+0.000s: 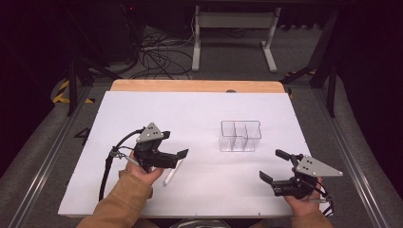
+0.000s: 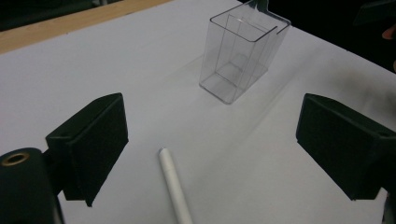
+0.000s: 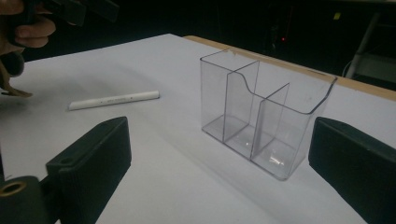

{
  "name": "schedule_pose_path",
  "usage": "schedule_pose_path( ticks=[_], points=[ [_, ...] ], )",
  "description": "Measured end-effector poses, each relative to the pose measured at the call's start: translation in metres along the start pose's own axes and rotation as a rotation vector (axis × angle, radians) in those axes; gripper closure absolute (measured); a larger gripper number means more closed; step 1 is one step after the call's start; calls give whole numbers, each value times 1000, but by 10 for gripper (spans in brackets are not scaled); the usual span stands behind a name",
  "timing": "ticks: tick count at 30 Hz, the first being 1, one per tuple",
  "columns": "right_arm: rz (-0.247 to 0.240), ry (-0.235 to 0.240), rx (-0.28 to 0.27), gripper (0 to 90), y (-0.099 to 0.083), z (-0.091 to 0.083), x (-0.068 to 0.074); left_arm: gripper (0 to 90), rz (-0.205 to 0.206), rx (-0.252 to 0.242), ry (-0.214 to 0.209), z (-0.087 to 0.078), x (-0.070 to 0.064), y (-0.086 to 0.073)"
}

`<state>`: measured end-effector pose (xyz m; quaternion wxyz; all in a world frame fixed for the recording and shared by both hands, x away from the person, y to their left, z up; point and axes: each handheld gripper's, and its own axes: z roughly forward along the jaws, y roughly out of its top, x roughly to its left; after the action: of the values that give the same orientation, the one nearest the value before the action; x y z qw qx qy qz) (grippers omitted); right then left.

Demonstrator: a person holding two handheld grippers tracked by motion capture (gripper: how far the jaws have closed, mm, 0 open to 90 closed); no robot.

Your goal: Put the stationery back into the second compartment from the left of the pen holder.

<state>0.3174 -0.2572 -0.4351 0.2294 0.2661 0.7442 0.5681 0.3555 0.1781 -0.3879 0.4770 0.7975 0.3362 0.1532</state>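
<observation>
A white pen [image 1: 170, 174] lies flat on the white sheet at the left, just under my left gripper [image 1: 174, 145]. In the left gripper view the pen [image 2: 175, 191] lies between the wide-apart jaws of my left gripper [image 2: 215, 135], which is open and holds nothing. A clear plastic organizer [image 1: 240, 136] with three compartments stands upright right of centre and looks empty. My right gripper [image 1: 274, 165] hovers near the front right, open with nothing in it. In the right gripper view the organizer [image 3: 261, 116] stands just beyond the right gripper [image 3: 219, 163], and the pen [image 3: 114, 100] lies farther left.
The white sheet [image 1: 199, 109] covers most of the table, with a wooden strip [image 1: 197, 86] along the far edge. Beyond the table are a white desk frame [image 1: 233, 33] and floor cables [image 1: 157, 57]. The person's other hand [image 3: 25, 28] shows at the top left of the right gripper view.
</observation>
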Motion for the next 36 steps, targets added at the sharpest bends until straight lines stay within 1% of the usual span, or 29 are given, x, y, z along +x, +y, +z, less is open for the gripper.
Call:
schedule_pose_path(
  ticks=[2,3,4,5,6,7,9,10,11,12,13,14,15,16,17,18,19,20,21,23,24,26,27,29,30,31,32,33,36],
  points=[
    [-4,-8,-9,72,1,-2,1,114,-3,10,4,1,0,1],
    [-4,-8,-9,72,1,-2,1,114,4,27,12,1,0,1],
    [33,-9,-17,36,0,-1,1,120,15,46,27,3,0,2],
    [53,-2,-10,19,0,2,0,128,10,58,26,5,-1,2],
    [63,-11,-11,20,0,4,1,135,16,81,36,7,-1,3],
    [63,-11,-11,20,0,4,1,135,19,100,38,9,-1,3],
    [51,-45,-16,14,0,6,4,150,16,132,46,14,0,4],
    [59,-47,-21,11,0,6,4,153,17,146,48,16,1,4],
    [79,-44,-26,11,0,6,4,156,10,185,51,21,2,5],
    [92,-39,-22,10,0,6,3,156,10,185,51,21,2,5],
    [112,-37,-15,6,0,6,2,157,7,206,54,25,3,6],
    [124,-45,-13,2,0,6,2,158,10,232,59,29,5,6],
    [141,-62,-14,3,0,7,1,160,1,249,55,31,5,7],
    [162,-72,-5,3,0,8,1,162,1,249,55,31,5,7],
    [162,-72,-5,3,0,8,1,162,-2,265,56,33,6,7],
    [188,-109,13,28,0,12,0,166,0,280,64,36,6,8],
    [187,-116,22,26,0,13,1,168,0,312,69,39,8,8],
    [187,-116,22,26,0,13,1,169,0,312,69,39,8,8],
    [174,-125,40,25,0,14,2,172,-5,328,67,41,9,9],
    [169,-119,42,24,-1,14,2,173,-4,356,70,45,9,9],
    [149,-111,41,20,-1,12,2,175,-4,370,68,46,9,9],
    [143,-112,42,24,-1,12,2,177,1,396,75,49,10,9],
    [129,-133,47,39,-1,11,3,177,-4,409,77,51,10,10],
    [118,-135,44,48,0,11,4,181,-16,443,71,55,12,10],
    [115,-134,43,49,0,11,4,183,-16,443,71,55,12,10],
    [110,-136,44,49,0,11,5,187,-17,466,63,57,13,11],
    [110,-136,44,49,0,11,5,189,-17,466,63,57,13,11],
    [104,-139,45,49,0,11,6,189,-11,480,64,59,13,11],
    [97,-127,49,81,0,11,6,191,-14,507,55,62,14,12]
  ],
)
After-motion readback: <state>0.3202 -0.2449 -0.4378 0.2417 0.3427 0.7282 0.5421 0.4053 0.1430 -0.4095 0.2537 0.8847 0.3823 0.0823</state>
